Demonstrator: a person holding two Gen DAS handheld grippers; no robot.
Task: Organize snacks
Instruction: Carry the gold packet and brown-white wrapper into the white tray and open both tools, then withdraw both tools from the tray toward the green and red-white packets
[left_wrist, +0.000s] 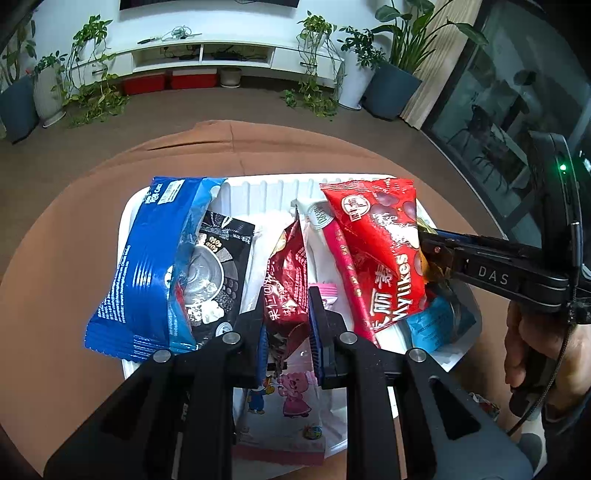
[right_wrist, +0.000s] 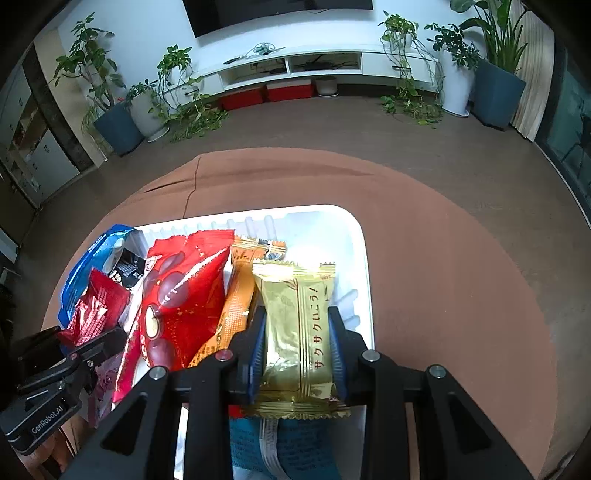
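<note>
The left gripper (left_wrist: 286, 317) is clamping a dark red snack packet (left_wrist: 286, 273) between its blue pads, holding it over the middle of the white tray (left_wrist: 258, 188). The right gripper (right_wrist: 297, 347) is pinching a gold snack packet (right_wrist: 295, 325) by its sides, over the right part of the tray, with the packet standing lengthwise between the fingers.

The tray is sitting on a round surface covered by a brown cloth (right_wrist: 443, 258). Inside it, a blue packet (left_wrist: 144, 266) is lying along the left side, partly over a black packet (left_wrist: 218, 273). A large red bag (left_wrist: 380, 251) is leaning in the centre-right, and an orange packet (right_wrist: 240, 295) is lying between that bag and the gold one. A pink cartoon packet (left_wrist: 291, 402) is resting at the near edge, under the left gripper. A hand (left_wrist: 535, 347) is showing at the right of the left wrist view, holding the other gripper.
</note>
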